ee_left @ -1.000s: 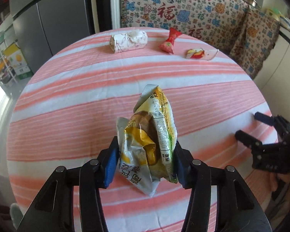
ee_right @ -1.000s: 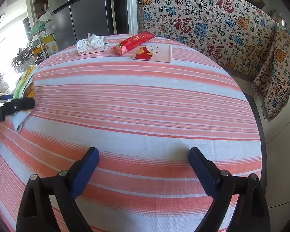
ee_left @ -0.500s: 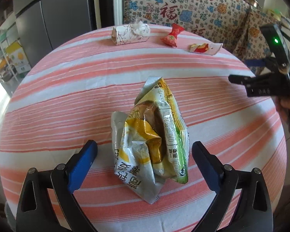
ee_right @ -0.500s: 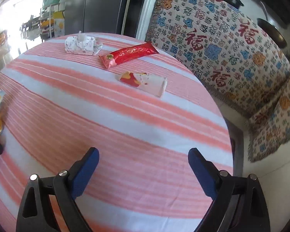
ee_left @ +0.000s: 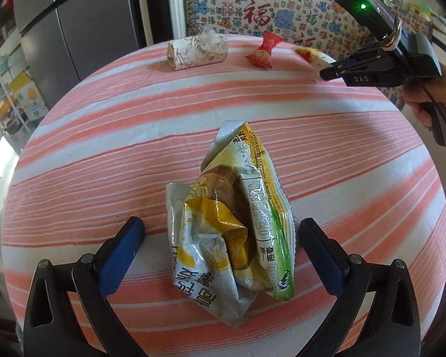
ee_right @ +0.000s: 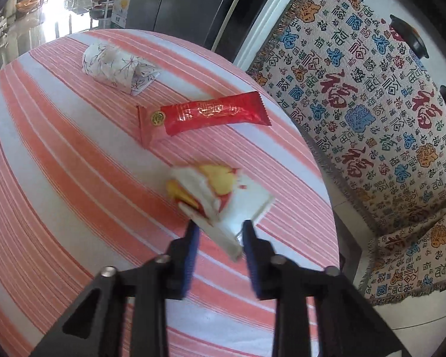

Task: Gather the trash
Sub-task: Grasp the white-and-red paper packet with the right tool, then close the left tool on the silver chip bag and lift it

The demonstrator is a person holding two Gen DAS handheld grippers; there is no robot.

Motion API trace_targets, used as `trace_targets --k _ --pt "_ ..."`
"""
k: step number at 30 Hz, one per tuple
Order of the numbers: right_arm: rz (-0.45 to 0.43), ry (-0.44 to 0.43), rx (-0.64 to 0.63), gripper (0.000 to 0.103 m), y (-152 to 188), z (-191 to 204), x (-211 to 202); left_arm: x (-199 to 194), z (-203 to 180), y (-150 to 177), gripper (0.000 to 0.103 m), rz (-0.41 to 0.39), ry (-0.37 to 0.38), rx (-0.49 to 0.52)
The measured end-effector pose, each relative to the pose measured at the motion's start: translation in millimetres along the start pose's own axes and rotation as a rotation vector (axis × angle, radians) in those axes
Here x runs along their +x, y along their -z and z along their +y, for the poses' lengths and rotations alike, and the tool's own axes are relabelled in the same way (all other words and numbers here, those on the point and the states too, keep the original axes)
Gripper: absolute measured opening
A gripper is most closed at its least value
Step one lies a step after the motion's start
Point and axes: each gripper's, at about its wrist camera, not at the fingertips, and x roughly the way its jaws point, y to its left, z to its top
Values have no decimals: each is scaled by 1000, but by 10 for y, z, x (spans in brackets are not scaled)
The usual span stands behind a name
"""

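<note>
Your right gripper (ee_right: 218,232) is closing on the white wrapper's (ee_right: 223,196) near corner; it may slip. Left gripper (ee_left: 220,238) stands apart around the snack bag (ee_left: 232,229).

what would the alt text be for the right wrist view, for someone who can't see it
The right hand-held gripper is closing its jaws around a white, red and yellow wrapper near the edge of a round table with an orange-and-white striped cloth. Farther back lie a red snack wrapper and a floral tissue pack.
</note>
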Motion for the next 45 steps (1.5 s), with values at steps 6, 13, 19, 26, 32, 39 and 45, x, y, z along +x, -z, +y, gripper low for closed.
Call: trace_targets --k 6,13,19,26,32,39,45 --pt "19 -47 144 10 173 -3 -261 8 12 -8 102 -1 -1 -1" --pt "150 -182 362 10 452 27 -718 16 29 -10 102 -2 -3 -2" --pt "195 -342 511 12 778 191 -1053 -33 111 25 102 35 0 -4" --pt "127 -330 578 40 1075 228 -1206 -440 536 172 102 1 142 -77" --pt "63 -290 475 48 1126 308 -1443 -605 658 118 102 -69 273 -114" --pt "43 -181 109 60 1020 921 -1667 -429 337 91 102 -47 137 -71" --pt "64 -189 418 60 1248 394 -1471 -304 383 50 102 -29 161 -112"
